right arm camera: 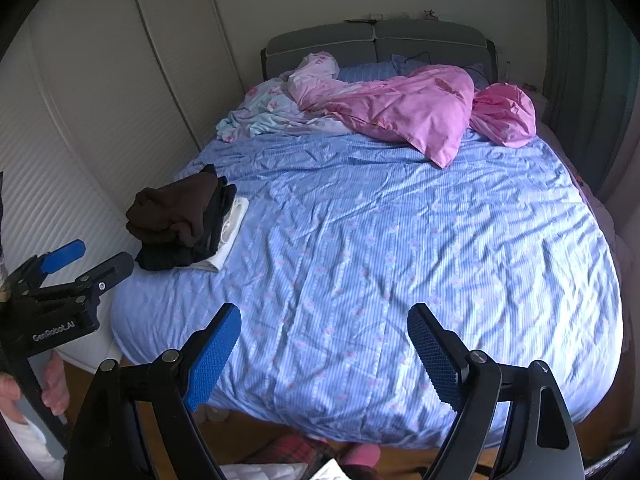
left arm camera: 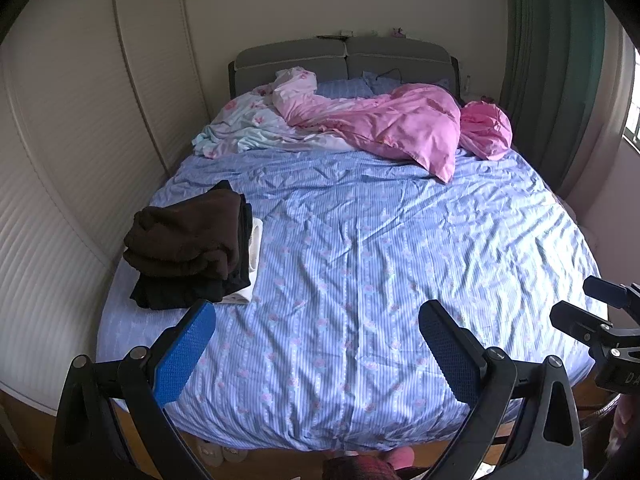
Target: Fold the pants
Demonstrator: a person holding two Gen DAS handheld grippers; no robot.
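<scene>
Bed [left arm camera: 360,280] under blue striped sheet, grey padded headboard [left arm camera: 344,60]. White louvred wardrobe doors [left arm camera: 72,168] left. Green curtain [left arm camera: 560,60], window [left arm camera: 634,112] right. Wooden floor [left arm camera: 24,412].

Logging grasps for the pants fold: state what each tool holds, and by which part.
Nothing is held. The left tool and the right tool are both open and empty above the blue bedsheet; the folded clothes stack lies untouched.
</scene>
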